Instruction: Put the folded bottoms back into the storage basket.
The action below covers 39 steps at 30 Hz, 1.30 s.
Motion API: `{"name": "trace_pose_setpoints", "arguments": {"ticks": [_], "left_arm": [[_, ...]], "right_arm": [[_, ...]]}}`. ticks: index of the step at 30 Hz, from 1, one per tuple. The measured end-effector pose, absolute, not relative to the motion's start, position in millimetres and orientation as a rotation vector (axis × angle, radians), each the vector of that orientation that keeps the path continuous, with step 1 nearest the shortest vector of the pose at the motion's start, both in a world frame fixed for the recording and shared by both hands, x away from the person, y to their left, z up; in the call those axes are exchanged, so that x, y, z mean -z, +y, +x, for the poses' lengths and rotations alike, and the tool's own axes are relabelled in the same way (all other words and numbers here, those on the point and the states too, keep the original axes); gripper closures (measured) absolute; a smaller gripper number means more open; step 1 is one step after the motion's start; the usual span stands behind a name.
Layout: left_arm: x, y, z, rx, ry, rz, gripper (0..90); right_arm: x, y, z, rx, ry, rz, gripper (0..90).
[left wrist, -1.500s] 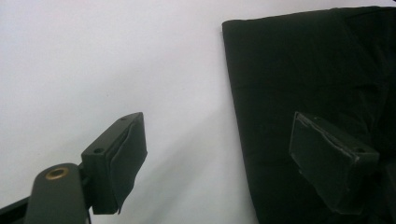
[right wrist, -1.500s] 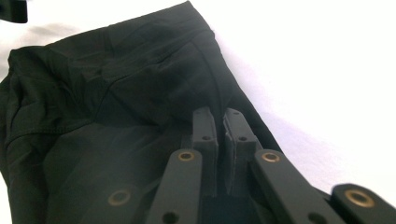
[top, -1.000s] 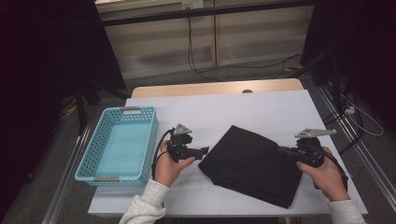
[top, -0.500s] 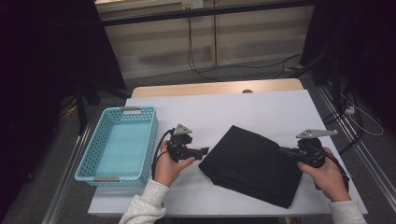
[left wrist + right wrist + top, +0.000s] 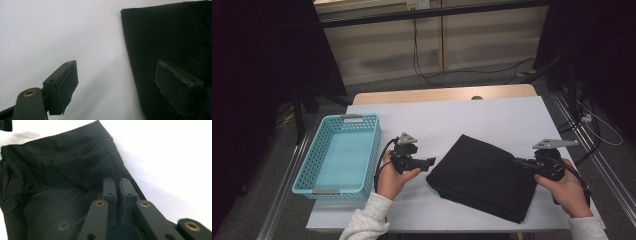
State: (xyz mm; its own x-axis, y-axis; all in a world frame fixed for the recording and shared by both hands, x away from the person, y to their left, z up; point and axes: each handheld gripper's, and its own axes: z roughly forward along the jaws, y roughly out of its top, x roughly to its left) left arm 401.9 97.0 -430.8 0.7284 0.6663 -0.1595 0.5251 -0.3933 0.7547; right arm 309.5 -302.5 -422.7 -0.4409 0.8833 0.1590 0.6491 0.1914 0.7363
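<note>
High view:
- cloth: black folded cloth [image 5: 484,177] lies flat on the white table [image 5: 492,117], long axis running diagonally from upper left to lower right, right of centre.
- my right gripper [image 5: 521,163]: at the cloth's right edge, nearer arm, tips over the fabric.
- my left gripper [image 5: 430,161]: just beside the cloth's left corner, apart from it, pointing at it.
- basket: blue basket [image 5: 317,172] sits well left of the cloth, past my left hand [image 5: 393,176].
- room: bare table above the cloth and between cloth and basket; the near table edge is close under the cloth's lower corner.

Left gripper view:
- claw: released, jaws spread wide, nothing between them.
- cloth [image 5: 172,45]: ahead and to the right; its straight folded edge runs away from me, one jaw over table, the other over fabric.

Right gripper view:
- claw [image 5: 118,185]: clenched, pads together; looks pinched on the cloth's hem, though I can't be sure fabric is caught.
- cloth [image 5: 57,175]: spreads ahead and left, rumpled; bare table on the right.
</note>
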Motion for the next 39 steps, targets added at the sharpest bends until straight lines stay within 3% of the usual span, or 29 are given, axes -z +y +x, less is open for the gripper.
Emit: {"name": "trace_pose_setpoints", "arguments": {"ticks": [29, 39], "left_arm": [[431, 92, 399, -0.214, 0.890, 2.087, 18.1], [432, 90, 398, -0.199, 0.878, 2.097, 18.1]], "right_arm": [[423, -323, 288, -1.061, 2.171, 1.499, 85.0], [444, -331, 286, -0.967, 2.202, 1.550, 85.0]]}}
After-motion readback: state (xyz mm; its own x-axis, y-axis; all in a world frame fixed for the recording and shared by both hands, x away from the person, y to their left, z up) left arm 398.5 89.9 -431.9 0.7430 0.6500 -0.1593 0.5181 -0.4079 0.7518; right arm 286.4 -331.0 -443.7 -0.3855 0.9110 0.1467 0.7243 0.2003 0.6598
